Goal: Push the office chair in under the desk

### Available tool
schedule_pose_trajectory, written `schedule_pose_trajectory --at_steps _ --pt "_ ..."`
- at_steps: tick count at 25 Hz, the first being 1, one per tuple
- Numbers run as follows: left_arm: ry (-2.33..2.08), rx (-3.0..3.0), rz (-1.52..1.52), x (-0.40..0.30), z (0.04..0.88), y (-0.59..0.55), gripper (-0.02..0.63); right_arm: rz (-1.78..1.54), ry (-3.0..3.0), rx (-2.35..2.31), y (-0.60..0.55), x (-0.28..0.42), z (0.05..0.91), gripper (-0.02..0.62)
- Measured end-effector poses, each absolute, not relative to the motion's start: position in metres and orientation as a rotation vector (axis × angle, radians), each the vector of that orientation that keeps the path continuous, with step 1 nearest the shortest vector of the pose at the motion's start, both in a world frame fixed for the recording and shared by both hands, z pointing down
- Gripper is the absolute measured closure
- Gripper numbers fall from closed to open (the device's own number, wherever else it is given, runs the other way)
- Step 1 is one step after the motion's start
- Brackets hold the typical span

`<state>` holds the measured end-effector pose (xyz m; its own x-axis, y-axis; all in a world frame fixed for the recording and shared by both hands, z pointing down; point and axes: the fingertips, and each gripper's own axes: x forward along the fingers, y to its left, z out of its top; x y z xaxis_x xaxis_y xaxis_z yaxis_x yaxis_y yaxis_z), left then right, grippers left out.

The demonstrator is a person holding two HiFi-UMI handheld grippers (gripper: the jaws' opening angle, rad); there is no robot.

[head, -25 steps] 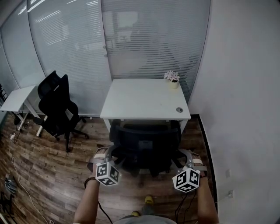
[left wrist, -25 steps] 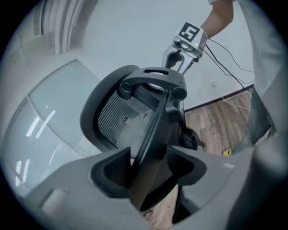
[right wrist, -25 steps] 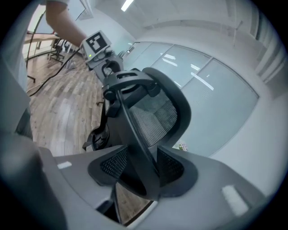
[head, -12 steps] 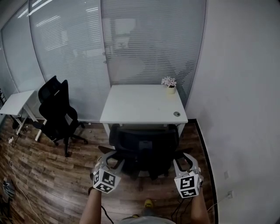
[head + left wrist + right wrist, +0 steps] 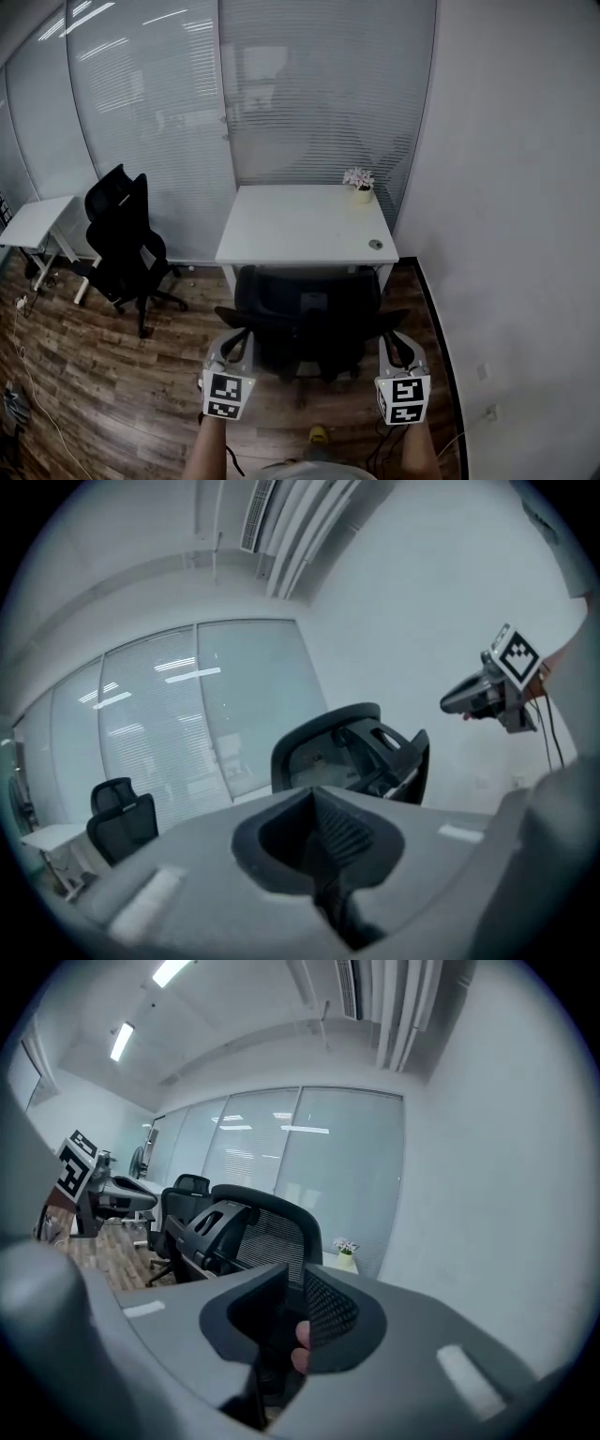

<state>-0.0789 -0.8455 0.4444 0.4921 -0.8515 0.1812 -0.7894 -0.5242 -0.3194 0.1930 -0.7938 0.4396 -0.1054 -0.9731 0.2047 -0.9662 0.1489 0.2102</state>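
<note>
The black office chair stands with its seat tucked under the white desk and its mesh back towards me. My left gripper hovers just behind the chair's left armrest, its jaws shut on nothing. The left gripper view shows the left gripper with the chair back ahead of it, apart. My right gripper hangs behind the right armrest. Its jaws have just been closing. In its own view the right gripper keeps a narrow gap with nothing gripped.
A second black chair stands at the left by another white table. A small flower pot and a round disc sit on the desk. A white wall runs on the right, glass partitions behind. Cables lie on the wooden floor.
Both grippers have rolled from lying flat to standing upright and pulled back a little from the chair's armrests. Their wide-open jaws have come together. The chair has stayed put.
</note>
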Motion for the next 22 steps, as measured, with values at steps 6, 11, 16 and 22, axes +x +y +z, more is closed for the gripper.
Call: schedule_pose_trajectory --at_steps 6,11,16,22 --pt "1.474 -2.55 -0.403 -0.089 0.436 -0.824 0.607 -0.022 -2.148 1.913 -0.771 0.186 0.434 0.583" --pt "1.495 -2.551 -0.354 -0.097 0.427 -0.807 0.607 0.006 -2.168 1.946 -0.753 0.182 0.431 0.591" --pt "1.492 -2.548 -0.322 -0.101 0.423 -0.792 0.607 0.052 -2.202 1.98 -0.738 0.179 0.43 0.593" --pt "1.518 -2.558 -0.252 -0.111 0.412 -0.781 0.607 0.066 -2.203 1.993 -0.727 0.177 0.427 0.594"
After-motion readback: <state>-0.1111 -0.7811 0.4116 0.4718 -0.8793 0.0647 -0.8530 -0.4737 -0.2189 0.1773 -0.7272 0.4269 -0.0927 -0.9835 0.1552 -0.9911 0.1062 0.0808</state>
